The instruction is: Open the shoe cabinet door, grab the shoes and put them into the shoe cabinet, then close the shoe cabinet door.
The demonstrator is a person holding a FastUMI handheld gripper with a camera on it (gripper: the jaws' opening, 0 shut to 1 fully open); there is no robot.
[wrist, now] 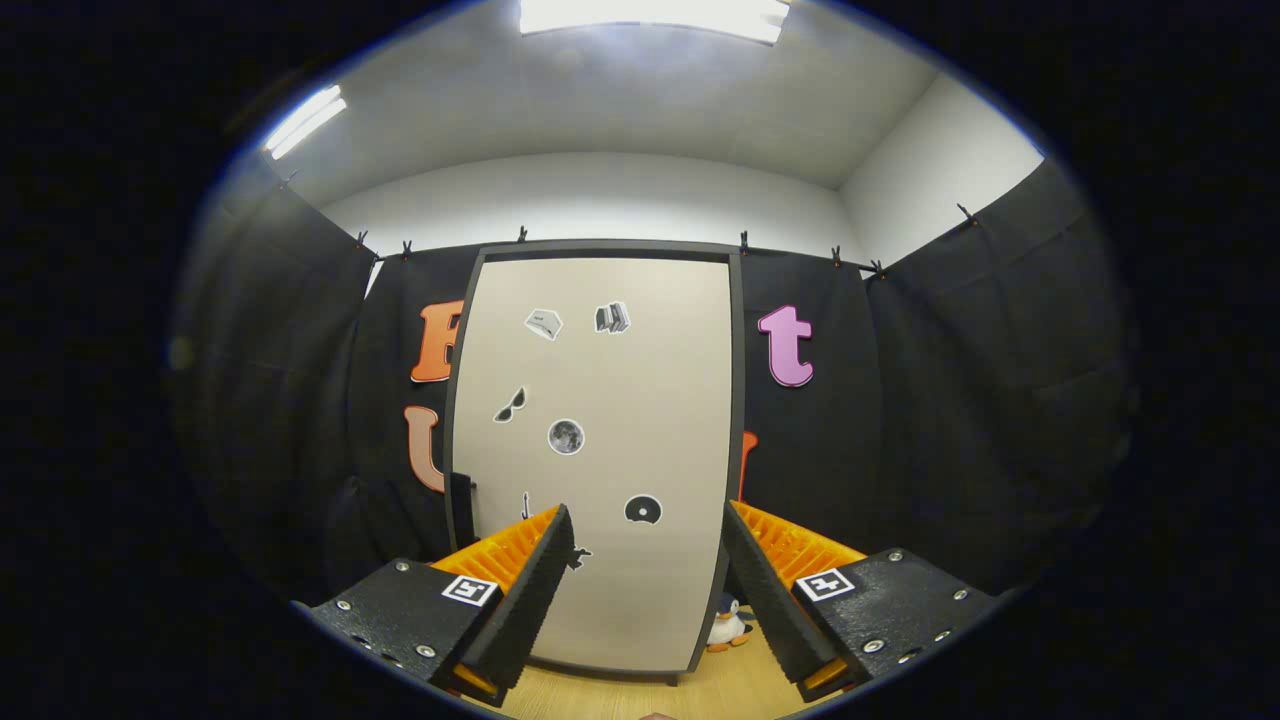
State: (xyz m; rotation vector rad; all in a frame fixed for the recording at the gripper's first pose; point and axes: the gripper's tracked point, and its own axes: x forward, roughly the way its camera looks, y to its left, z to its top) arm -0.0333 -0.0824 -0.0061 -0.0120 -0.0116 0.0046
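- Two fingers [648,560] sit closest to the cam, black w/ orange ribbed backs and a small square marker on each block. They are spread wide apart and hold nothing.
- Shoe cabinet [600,440] stands straight ahead, beyond the fingers, against the black cloth wall. It shows in the gap btwn them.
- Cabinet door [650,380] is shut. It is tall, flat and light beige, w/ a thin dark grey frame around it.
- Small black-and-white stickers are dotted on the door: a box shape and a stack shape near the top, sunglasses [510,405] and a round moon [566,437] in the middle, a black disc [643,509] lower down.
- One more little sticker is partly hidden behind the left finger, so can't tell what it is.
- Penguin toy [727,626] sits on the floor just beside the cabinet's bottom right corner, close to the right finger's inner side.
- Floor [720,690] is light wood.
- Ceiling lights [650,18] glow bright white high above the cabinet.
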